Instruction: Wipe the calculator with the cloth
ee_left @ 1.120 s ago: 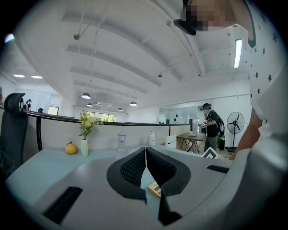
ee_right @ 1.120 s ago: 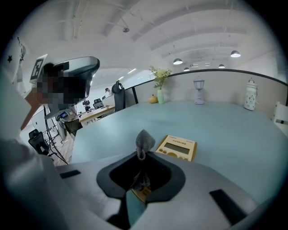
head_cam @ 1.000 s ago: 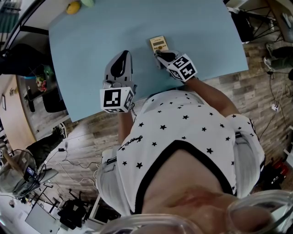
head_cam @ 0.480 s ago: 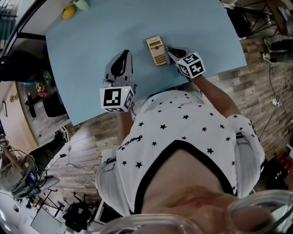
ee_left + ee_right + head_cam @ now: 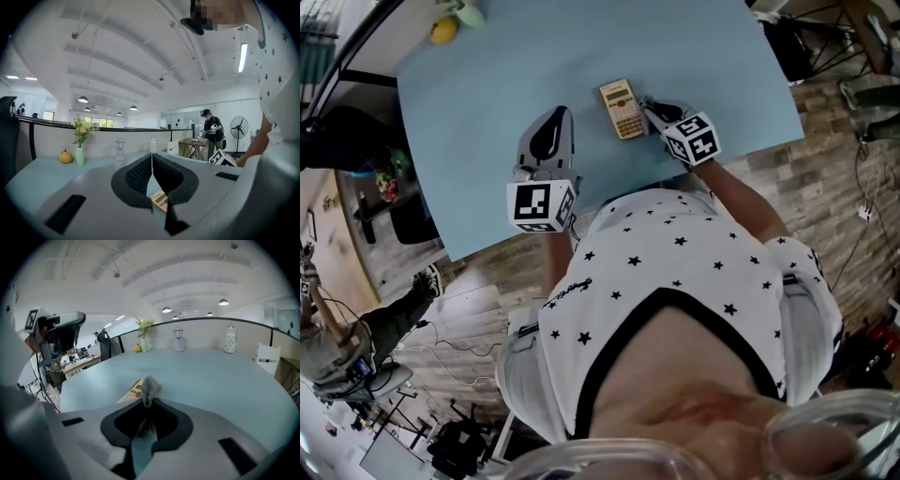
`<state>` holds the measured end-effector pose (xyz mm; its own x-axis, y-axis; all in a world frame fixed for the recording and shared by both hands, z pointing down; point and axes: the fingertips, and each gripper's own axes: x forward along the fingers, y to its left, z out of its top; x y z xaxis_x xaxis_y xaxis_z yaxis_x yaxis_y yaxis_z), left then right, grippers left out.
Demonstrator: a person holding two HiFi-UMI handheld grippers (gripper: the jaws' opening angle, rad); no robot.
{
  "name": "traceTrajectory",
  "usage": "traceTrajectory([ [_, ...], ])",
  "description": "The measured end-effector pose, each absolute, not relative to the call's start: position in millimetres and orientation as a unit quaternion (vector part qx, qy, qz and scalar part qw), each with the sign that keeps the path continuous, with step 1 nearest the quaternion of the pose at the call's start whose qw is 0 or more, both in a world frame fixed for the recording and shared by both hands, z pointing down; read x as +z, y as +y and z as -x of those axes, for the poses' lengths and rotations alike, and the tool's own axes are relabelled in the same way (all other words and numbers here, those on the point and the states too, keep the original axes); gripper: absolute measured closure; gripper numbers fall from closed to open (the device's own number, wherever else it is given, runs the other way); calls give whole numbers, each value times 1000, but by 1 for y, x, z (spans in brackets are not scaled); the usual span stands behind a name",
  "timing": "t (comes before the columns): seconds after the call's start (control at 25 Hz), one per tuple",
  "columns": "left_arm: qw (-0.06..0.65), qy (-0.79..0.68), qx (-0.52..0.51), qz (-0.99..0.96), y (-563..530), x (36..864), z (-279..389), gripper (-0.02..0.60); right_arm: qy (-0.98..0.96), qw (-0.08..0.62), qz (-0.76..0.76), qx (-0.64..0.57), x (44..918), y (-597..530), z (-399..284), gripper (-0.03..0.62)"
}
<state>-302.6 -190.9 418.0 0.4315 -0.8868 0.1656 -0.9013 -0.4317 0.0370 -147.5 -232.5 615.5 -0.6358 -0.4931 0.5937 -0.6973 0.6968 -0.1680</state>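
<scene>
A tan calculator lies flat on the light blue table, a little in front of me. My right gripper rests just to the right of it, shut on a small grey cloth that sticks up from the jaw tips. In the right gripper view the calculator shows just left of the cloth, and I cannot tell whether they touch. My left gripper lies on the table to the calculator's left, shut with nothing in it. Through its jaws a corner of the calculator shows.
A yellow fruit and a vase stand at the table's far left corner. A lantern and a white jar stand along the far edge. The table's near edge runs just behind both grippers. A person stands far off.
My right gripper, with the cloth in it, has slid off the calculator's lower part to its right side, and the whole calculator now shows. The left gripper has stayed put.
</scene>
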Motion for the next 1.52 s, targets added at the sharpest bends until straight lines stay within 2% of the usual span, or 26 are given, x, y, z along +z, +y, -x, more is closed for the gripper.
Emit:
traceTrajectory([
  [0.4, 56, -539, 60, -838, -191, 414, 306, 552, -908, 61, -376, 173, 483, -273, 147, 548],
  [0.6, 57, -541, 65, -836, -193, 414, 306, 552, -923, -2, -355, 150, 430, -265, 158, 549],
  [1.52, 57, -536, 70, -839, -199, 414, 307, 552, -941, -22, -304, 149, 410, -245, 183, 553],
])
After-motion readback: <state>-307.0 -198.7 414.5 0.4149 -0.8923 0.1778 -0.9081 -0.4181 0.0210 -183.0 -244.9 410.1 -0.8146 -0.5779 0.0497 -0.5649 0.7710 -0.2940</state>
